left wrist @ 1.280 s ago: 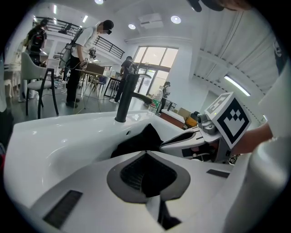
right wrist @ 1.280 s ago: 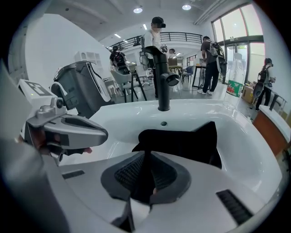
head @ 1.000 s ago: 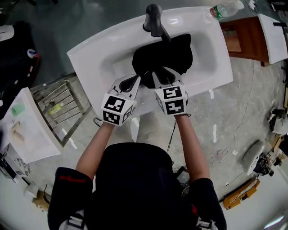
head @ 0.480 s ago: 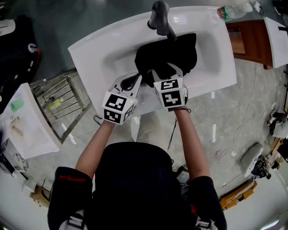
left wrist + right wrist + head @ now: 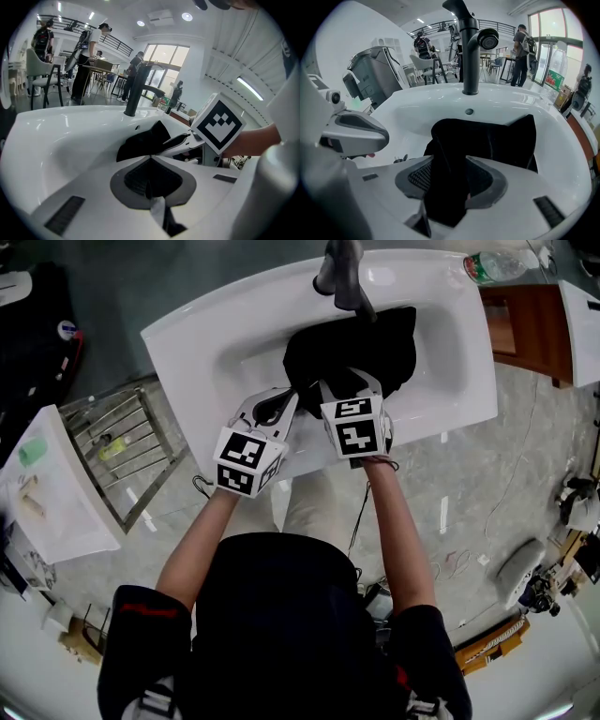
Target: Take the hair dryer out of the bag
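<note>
A black cloth bag [image 5: 375, 348] lies slumped in the white sink basin [image 5: 206, 343] under the black faucet [image 5: 342, 273]. No hair dryer shows in any view. My left gripper [image 5: 291, 401] is shut at the bag's near left edge, and a strip of black cloth [image 5: 173, 227] runs back between its closed jaws [image 5: 150, 159]. My right gripper [image 5: 347, 385] points steeply down into the bag's near side. Its jaws [image 5: 449, 161] have just been opening and now stand wide, with a fold of the bag [image 5: 497, 140] lying loose between the pads.
The basin's near rim [image 5: 309, 460] runs just under both grippers. A drain overflow hole [image 5: 469, 111] sits below the faucet [image 5: 468, 47]. A plastic bottle [image 5: 492, 266] and a wooden cabinet [image 5: 525, 324] are at the right, a metal rack [image 5: 122, 451] at the left.
My right gripper has sunk a little toward the bag and its jaws have spread wider. The left gripper has stayed in place, still shut.
</note>
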Tool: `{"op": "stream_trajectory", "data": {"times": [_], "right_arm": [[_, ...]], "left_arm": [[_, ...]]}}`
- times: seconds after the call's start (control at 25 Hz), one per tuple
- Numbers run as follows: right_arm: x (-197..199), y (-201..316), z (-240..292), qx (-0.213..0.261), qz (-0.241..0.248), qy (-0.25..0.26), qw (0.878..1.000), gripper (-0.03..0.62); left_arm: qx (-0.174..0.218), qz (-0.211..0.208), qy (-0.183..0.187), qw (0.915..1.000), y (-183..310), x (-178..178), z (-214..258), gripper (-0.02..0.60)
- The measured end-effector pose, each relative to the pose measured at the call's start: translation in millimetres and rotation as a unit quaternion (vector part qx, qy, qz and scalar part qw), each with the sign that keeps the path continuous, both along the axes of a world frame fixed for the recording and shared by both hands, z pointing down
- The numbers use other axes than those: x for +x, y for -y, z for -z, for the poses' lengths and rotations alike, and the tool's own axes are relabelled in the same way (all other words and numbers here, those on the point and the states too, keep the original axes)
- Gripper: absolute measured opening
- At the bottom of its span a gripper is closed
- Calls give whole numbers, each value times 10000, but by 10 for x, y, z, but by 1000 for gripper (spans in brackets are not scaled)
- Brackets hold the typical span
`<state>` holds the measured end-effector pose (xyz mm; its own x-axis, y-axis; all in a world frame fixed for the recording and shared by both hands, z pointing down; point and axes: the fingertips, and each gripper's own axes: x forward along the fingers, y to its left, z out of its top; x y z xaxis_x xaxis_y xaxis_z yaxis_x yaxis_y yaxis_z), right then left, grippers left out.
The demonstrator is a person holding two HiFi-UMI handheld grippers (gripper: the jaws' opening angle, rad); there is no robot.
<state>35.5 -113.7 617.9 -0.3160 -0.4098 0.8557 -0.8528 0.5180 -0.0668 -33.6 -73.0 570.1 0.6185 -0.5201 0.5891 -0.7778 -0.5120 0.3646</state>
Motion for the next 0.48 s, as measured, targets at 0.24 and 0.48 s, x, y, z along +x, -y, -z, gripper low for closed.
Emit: {"op": "stream_trajectory", "data": {"times": [0.24, 0.48], "right_arm": [[50, -30, -44, -97, -99, -101, 9999, 127], [89, -24, -70, -144, -204, -95, 9996, 95]], "left_arm": [[-15, 9, -8, 10000, 6, 13, -24, 11], [-62, 18, -20, 10000, 22, 33, -58, 11]]}}
